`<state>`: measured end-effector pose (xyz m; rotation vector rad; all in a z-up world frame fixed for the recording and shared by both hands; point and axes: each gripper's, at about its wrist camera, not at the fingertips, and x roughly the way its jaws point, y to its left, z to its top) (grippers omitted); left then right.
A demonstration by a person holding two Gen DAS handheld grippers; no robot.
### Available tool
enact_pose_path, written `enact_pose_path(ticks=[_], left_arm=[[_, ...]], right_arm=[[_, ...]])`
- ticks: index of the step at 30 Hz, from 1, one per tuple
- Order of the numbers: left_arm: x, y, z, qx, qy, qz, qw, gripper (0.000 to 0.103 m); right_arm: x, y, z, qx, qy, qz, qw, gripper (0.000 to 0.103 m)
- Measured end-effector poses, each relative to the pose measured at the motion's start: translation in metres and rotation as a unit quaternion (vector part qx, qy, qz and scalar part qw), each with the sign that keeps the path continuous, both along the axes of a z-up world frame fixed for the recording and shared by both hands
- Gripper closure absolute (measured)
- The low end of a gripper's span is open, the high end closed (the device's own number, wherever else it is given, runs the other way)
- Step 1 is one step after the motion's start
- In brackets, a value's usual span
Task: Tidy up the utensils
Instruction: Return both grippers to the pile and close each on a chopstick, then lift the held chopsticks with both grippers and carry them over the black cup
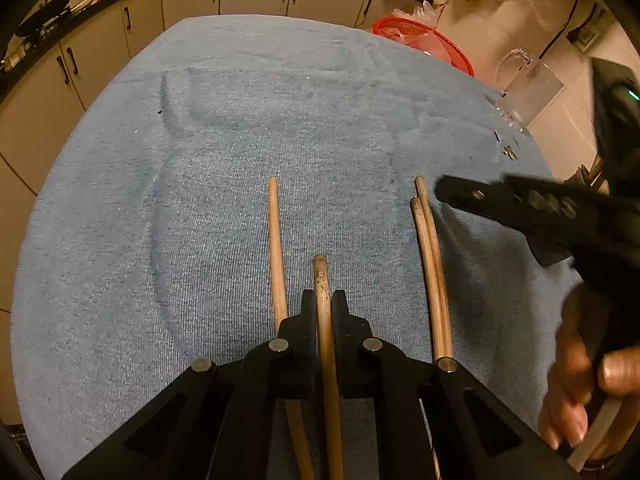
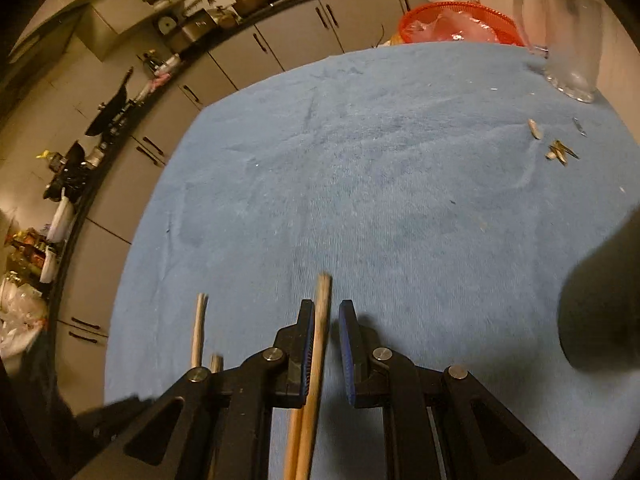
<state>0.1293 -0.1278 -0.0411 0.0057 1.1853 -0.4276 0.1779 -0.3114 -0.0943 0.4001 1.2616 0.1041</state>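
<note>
While the chopsticks are being gathered on the blue towel (image 1: 200,200), one chopstick (image 1: 322,300) is being clamped by the left gripper (image 1: 323,308); the right gripper (image 2: 326,328), half open, is being placed around a pair (image 2: 316,360) for collecting.

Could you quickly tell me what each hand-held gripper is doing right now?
Left hand-held gripper: shut on a chopstick.
Right hand-held gripper: open, chopsticks between its fingers.

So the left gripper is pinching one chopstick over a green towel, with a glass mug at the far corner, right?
Nearly. The towel is blue, not green, as the left wrist view shows. The rest holds: the left gripper is shut on one chopstick, and a glass mug stands at the far corner.
</note>
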Motion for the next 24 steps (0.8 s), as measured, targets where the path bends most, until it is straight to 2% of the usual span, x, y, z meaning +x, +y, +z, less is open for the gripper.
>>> enact_pose_path(ticks=[7,14,18,20,22,24], left_arm=[[0.004,0.005,-0.001,-0.009,0.001,-0.004,1.0,0.095],[0.005,-0.001,0.001,0.007,0.002,-0.008,0.9999,0.095],[0.011,-0.014,0.001,0.033,-0.004,-0.013,0.9994,0.095],[0.014,-0.017,0.002,0.037,-0.004,-0.012,0.9992,0.095],[0.016,-0.018,0.002,0.03,-0.006,-0.013,0.9994,0.095],[0.014,-0.014,0.007,0.015,-0.011,-0.012,0.9998,0.095]], right_arm=[[0.013,0.019,-0.01,-0.062,0.016,0.019,0.998,0.088],[-0.008,0.021,-0.005,-0.121,0.039,0.065,0.99,0.091],[-0.005,0.015,-0.007,-0.11,0.051,0.068,0.99,0.091],[0.0,0.017,-0.008,-0.113,0.043,0.08,0.989,0.09],[0.002,0.011,-0.009,-0.102,0.04,0.074,0.991,0.095],[-0.002,0.005,-0.004,-0.07,0.032,0.064,0.995,0.095]])
